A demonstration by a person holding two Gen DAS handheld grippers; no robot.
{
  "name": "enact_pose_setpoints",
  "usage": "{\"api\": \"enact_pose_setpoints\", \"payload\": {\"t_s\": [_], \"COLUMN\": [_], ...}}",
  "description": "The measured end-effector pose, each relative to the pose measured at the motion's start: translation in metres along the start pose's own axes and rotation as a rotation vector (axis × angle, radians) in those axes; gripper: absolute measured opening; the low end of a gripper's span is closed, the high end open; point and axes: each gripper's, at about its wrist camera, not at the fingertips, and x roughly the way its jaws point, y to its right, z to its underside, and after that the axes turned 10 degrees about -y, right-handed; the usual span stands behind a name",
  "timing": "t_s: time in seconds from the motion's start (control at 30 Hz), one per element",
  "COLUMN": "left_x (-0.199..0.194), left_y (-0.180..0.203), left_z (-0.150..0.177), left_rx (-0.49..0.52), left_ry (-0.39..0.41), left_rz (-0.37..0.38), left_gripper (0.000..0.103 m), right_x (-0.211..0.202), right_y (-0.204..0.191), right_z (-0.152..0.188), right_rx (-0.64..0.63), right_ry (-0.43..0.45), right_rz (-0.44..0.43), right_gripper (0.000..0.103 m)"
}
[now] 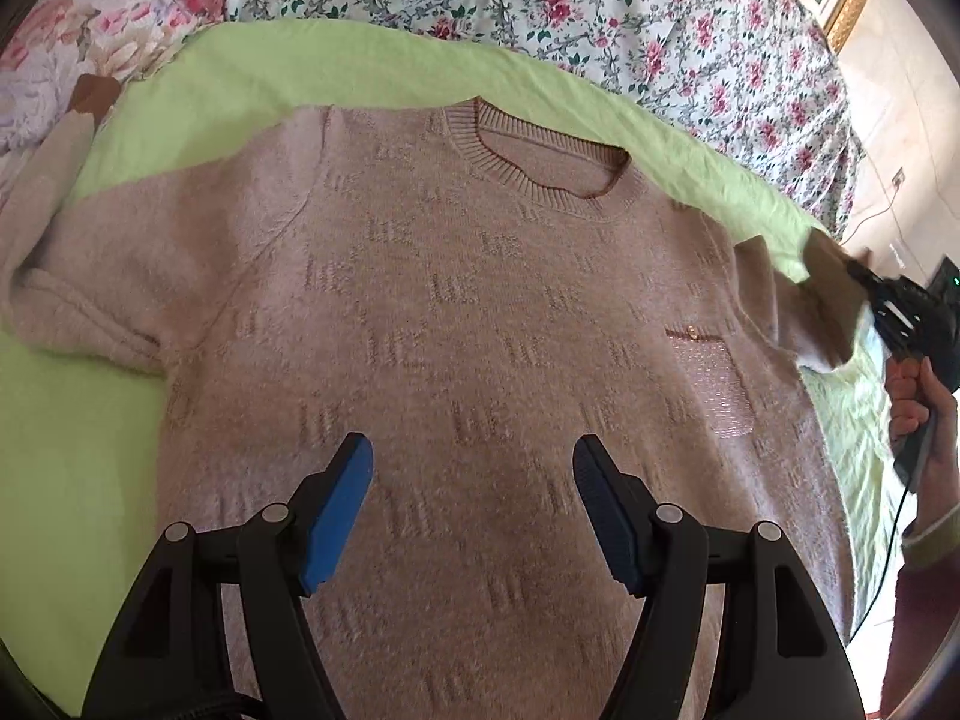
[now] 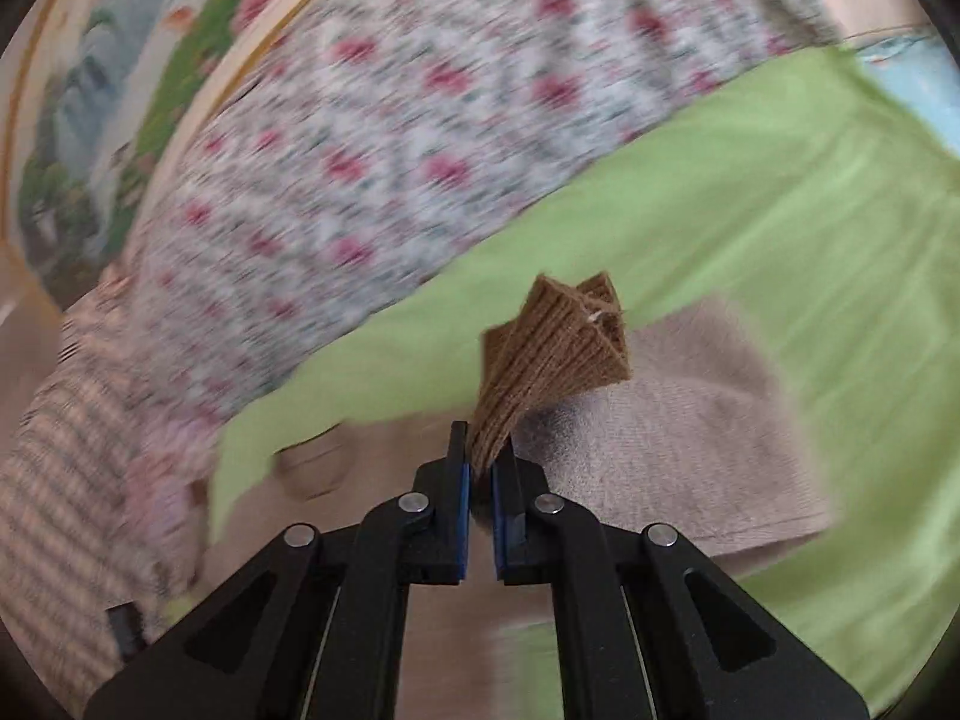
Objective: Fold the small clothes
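A pale pink knit sweater point(image 1: 480, 312) lies flat, front up, on a light green sheet point(image 1: 78, 432), neck away from me. My left gripper point(image 1: 474, 462) hovers open and empty over the sweater's lower body. My right gripper point(image 2: 480, 456) is shut on the brown ribbed cuff point(image 2: 552, 354) of the sweater's right sleeve point(image 2: 660, 438) and holds it lifted off the sheet. In the left wrist view the right gripper point(image 1: 864, 282) shows at the right edge with the sleeve point(image 1: 810, 312) raised. The left sleeve point(image 1: 66, 180) lies stretched out to the far left.
A floral bedspread point(image 1: 600, 6) covers the bed beyond the green sheet point(image 2: 780, 210). A framed picture point(image 2: 120, 90) stands at the far side. A striped cloth point(image 2: 66, 450) lies at the left in the right wrist view. The person's hand point(image 1: 918, 396) holds the right gripper.
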Motion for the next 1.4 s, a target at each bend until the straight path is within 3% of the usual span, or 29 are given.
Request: {"api": "enact_pose_setpoints", "payload": {"t_s": [0.13, 0.4, 0.57, 0.6, 0.63, 0.7, 0.97, 1.0, 1.03, 1.07, 1.13, 1.27, 1.4], "left_x": [-0.012, -0.025, -0.011, -0.007, -0.003, 0.009, 0.048, 0.050, 0.052, 0.052, 0.047, 0.020, 0.042], "left_y": [-0.008, -0.024, -0.027, -0.026, -0.024, -0.019, -0.010, -0.013, -0.015, -0.017, -0.021, -0.028, -0.045], "left_z": [0.006, 0.013, 0.006, 0.003, -0.001, -0.011, -0.061, -0.068, -0.074, -0.077, -0.077, -0.048, -0.041], "left_rx": [-0.010, -0.015, -0.026, -0.025, -0.026, -0.026, -0.070, -0.087, -0.096, -0.100, -0.114, -0.088, -0.117], "left_ry": [0.023, 0.040, 0.019, 0.013, 0.009, 0.002, 0.011, 0.021, 0.034, 0.039, 0.031, 0.090, -0.015], "left_rz": [0.025, 0.053, 0.082, 0.094, 0.097, 0.092, 0.098, 0.104, 0.111, 0.126, 0.158, 0.158, 0.159], "left_gripper": [0.071, 0.073, 0.073, 0.075, 0.076, 0.077, 0.079, 0.070, 0.055, 0.003, 0.006, 0.006, 0.012], "right_x": [0.070, 0.189, 0.225, 0.227, 0.226, 0.217, 0.132, 0.122, 0.112, 0.102, 0.078, 0.031, 0.023], "right_y": [-0.065, -0.167, -0.182, -0.179, -0.176, -0.172, -0.133, -0.124, -0.115, -0.104, -0.083, -0.030, 0.010], "right_z": [0.029, 0.089, 0.115, 0.116, 0.115, 0.113, 0.097, 0.096, 0.096, 0.096, 0.094, 0.086, 0.061], "right_rx": [-0.044, -0.138, -0.177, -0.156, -0.134, -0.117, -0.109, -0.092, -0.078, -0.063, -0.045, 0.006, 0.073], "right_ry": [-0.143, -0.416, -0.528, -0.537, -0.537, -0.515, -0.341, -0.317, -0.299, -0.278, -0.225, -0.113, -0.104], "right_rz": [-0.140, -0.275, -0.213, -0.225, -0.236, -0.263, -0.228, -0.213, -0.195, -0.170, -0.109, 0.042, 0.169], "right_gripper": [0.007, 0.007, 0.019, 0.031, 0.044, 0.052, 0.052, 0.052, 0.052, 0.052, 0.052, 0.052, 0.052]}}
